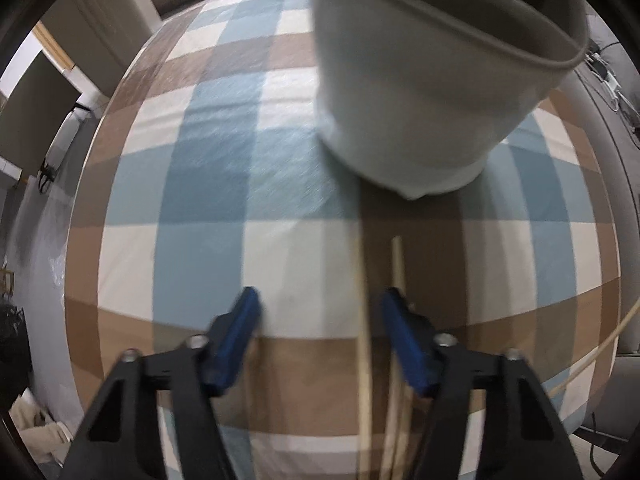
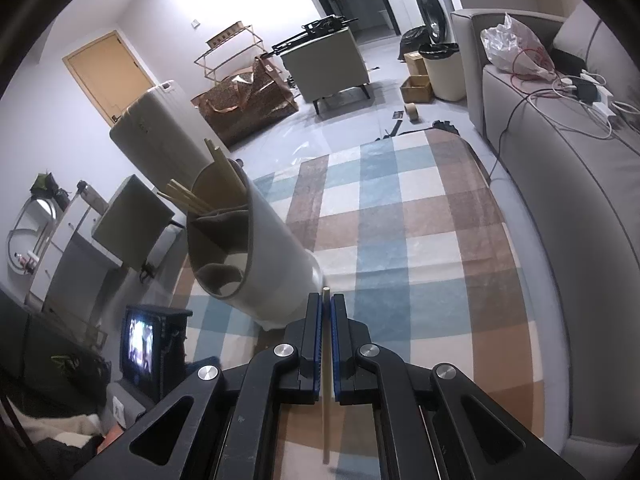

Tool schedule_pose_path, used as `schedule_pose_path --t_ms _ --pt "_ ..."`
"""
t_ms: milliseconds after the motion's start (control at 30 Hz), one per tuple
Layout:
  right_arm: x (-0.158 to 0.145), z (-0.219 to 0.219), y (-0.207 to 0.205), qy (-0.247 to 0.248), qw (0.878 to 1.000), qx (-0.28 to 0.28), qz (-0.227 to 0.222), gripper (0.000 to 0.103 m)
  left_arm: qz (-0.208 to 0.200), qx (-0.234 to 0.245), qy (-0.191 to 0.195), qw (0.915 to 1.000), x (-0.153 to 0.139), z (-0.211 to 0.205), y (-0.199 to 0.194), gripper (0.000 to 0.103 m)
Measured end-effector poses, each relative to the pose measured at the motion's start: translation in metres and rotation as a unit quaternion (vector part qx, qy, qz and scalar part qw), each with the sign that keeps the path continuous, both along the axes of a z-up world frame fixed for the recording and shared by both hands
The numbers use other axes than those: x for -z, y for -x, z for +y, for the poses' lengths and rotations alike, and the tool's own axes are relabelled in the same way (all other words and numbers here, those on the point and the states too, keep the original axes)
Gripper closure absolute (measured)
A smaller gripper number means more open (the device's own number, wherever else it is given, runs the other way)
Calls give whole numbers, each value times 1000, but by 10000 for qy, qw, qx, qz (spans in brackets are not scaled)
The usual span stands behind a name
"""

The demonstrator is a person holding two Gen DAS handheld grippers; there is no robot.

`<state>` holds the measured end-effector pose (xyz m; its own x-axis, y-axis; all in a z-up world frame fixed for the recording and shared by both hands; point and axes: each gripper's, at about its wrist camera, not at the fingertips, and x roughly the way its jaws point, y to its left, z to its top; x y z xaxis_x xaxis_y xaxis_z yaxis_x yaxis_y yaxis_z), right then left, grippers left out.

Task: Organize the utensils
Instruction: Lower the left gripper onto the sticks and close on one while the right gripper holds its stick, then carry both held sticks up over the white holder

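- The table (image 2: 420, 216), under a checked blue, brown and white cloth, carries everything; a grey sofa (image 2: 560, 200) runs along its right edge.
- The holder (image 2: 260, 248), a tall pale cylinder, stands near the table's left edge in the right wrist view. Its mouth seems split into compartments, and the far one already has several chopsticks (image 2: 216, 184) leaning out of it.
- In the left wrist view the same holder (image 1: 420, 80) looms just ahead and to the right, its base on the cloth.
- The right gripper (image 2: 326, 308) has its blue pads pressed together on a single chopstick (image 2: 325, 420), whose tip pokes just past the fingertips, close to the holder's base.
- The left gripper (image 1: 320, 308) is spread wide and pinches nothing. Loose sticks (image 1: 366, 320) lie on the cloth between its fingers and beside the right one, pointing toward the holder. The view is blurred, so I cannot tell how many there are.
- Step in hand, as I judge it: carrying the held chopstick to the holder while the rest wait on the cloth.
- The next move calls for raising the tip above the rim, lining it up with the far compartment, and only then parting the pads. The left gripper would need to settle around one loose stick before closing.
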<state>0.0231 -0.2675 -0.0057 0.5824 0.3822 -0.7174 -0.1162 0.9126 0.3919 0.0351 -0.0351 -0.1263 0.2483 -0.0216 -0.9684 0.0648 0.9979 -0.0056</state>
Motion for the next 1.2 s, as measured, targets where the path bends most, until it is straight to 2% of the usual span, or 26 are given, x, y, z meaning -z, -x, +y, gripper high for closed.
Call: schedule_pose_path --t_ms 33,67,133,200,267,533,700,833,933,1200 --pt "1 0 -1 4 10000 -14 7 100 -17 52 50 10000 -1 -3 -1 67" --pt "1 1 -1 11 10000 -23 10 100 15 25 23 10000 -1 -6 -1 73" --pt "1 2 -1 27 10000 -53 13 100 -15 126 73 9999 -2 -14 -4 93" --pt "1 3 -1 41 10000 -66 8 100 -45 187 87 9998 -1 -17 -3 101" --pt "2 3 -1 53 10000 -73 10 100 -91 175 93 9998 -1 -19 -3 102" --pt "2 12 -2 102 9998 -185 -25 100 -377 -300 761 9959 -13 10 -3 102" --pt "-1 22 0 167 9993 -303 -132 100 -866 -479 1063 9894 -41 32 5 102" --pt "-3 31 2 244 9985 -425 -249 100 -1384 -452 1330 9804 -72 36 22 102" --pt "-5 39 3 314 9976 -515 -347 100 -1735 -353 1334 9751 -94 22 27 102" --pt "-7 55 5 436 9957 -618 -534 100 -2135 -143 1355 9674 -112 23 31 102"
